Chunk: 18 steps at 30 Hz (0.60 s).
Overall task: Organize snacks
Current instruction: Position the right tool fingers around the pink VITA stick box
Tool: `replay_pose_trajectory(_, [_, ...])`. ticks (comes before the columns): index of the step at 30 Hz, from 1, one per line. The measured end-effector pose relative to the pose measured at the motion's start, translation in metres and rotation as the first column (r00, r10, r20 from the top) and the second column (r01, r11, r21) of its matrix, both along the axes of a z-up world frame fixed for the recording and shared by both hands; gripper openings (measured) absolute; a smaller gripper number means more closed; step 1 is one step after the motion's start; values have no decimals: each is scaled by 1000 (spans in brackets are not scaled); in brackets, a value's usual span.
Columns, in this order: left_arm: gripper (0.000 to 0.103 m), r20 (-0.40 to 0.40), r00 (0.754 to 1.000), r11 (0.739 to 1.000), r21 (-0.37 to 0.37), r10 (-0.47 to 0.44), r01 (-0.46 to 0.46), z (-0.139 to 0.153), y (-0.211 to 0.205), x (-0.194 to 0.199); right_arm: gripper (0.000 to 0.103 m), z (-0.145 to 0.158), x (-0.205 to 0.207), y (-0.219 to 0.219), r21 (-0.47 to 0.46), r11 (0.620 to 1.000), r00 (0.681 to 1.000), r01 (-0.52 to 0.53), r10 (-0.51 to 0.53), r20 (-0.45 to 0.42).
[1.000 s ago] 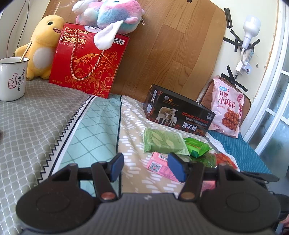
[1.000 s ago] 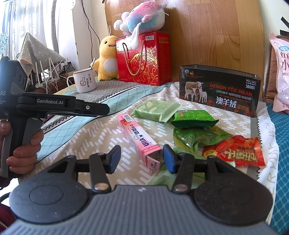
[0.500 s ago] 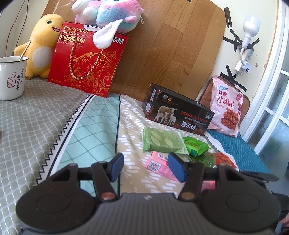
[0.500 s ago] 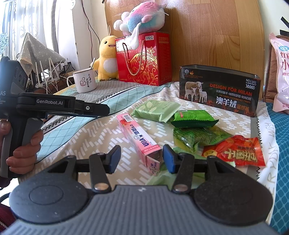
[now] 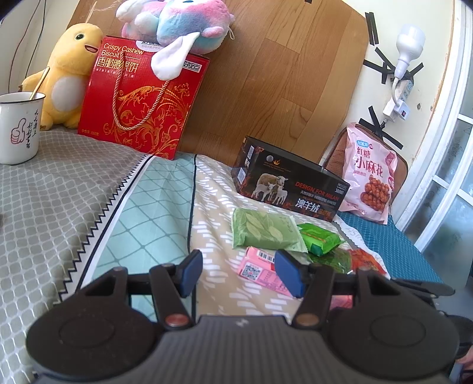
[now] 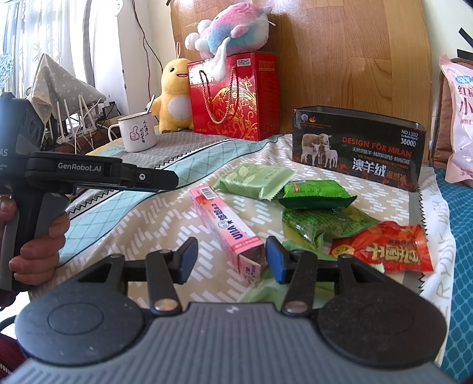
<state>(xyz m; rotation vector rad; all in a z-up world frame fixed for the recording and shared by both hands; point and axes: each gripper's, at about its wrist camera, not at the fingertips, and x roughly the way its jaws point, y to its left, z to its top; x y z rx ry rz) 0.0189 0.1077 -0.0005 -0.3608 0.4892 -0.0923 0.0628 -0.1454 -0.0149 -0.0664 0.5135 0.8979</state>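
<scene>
Several snacks lie on the patterned cloth: a long pink box, a pale green leaf packet, a dark green packet, a clear green packet and a red packet. Behind them stands an open black box with sheep on it. My right gripper is open. The pink box's near end sits between its pads, close to the right pad, untouched. My left gripper is open and empty, hovering left of the pink box. Seen from the right wrist, the left gripper is held by a hand.
At the back stand a red gift box, a yellow plush, a pastel plush and a white mug with a spoon. A large pink bag leans at the right by the window frame.
</scene>
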Motion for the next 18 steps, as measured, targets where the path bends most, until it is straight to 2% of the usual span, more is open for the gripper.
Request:
replay_pose_trajectory(3, [55,0,1000,1000,0,-1,1,0,0,0,50,0,1,-1,6,1000,1000,15,-15,2])
replay_pose_trajectory(7, [55,0,1000,1000,0,1,-1,0,0,0,41,0,6,-7,38,996,997,75,-75,-14])
replay_pose_trajectory(14, [56,4,999,997,-62,-34,34,2,7,0,44,2,-3,-6,36,997,997,67,-68,32])
replay_pose_trajectory(18, [64,4,997,997,-14,-75,75,10,-3,8,50,3,-10,1,4,999,997,33,-33,65])
